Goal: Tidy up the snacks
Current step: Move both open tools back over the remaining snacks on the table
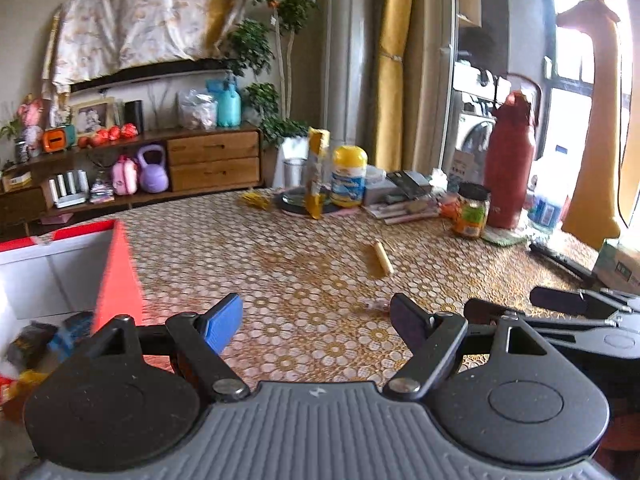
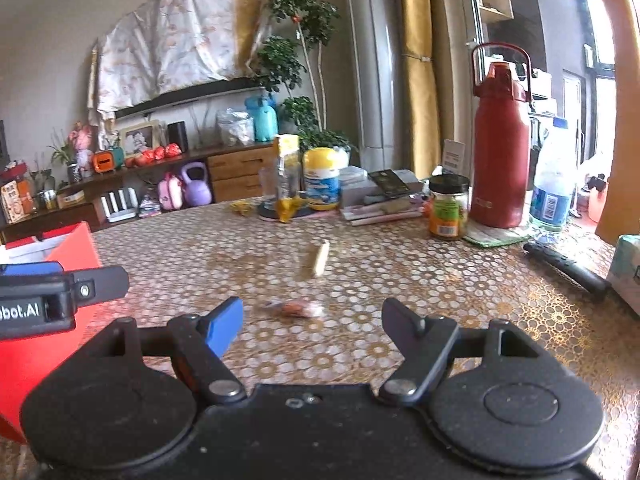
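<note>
snacks, two loose on the lace-patterned counter (image 2: pixel 440 280): small clear-wrapped orange sweet (image 2: pixel 295 309) just ahead of the right claw (image 2: pixel 312 326); pale tan stick-shaped snack (image 2: pixel 321 258) farther off. both likely light; wrapper crinkly and slippery, best pinched across the middle. stick probably brittle. red-sided white box (image 1: pixel 116 276) at left holds others. left claw (image 1: pixel 316 322) and right claw both wide apart, holding nothing.

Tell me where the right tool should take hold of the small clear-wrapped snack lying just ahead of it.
Grip the wrapped snack across its plump orange middle, coming down from above and slightly behind. It lies flat on the tablecloth, long side running left to right, with thin crinkled ends. The right tool is open.
</note>
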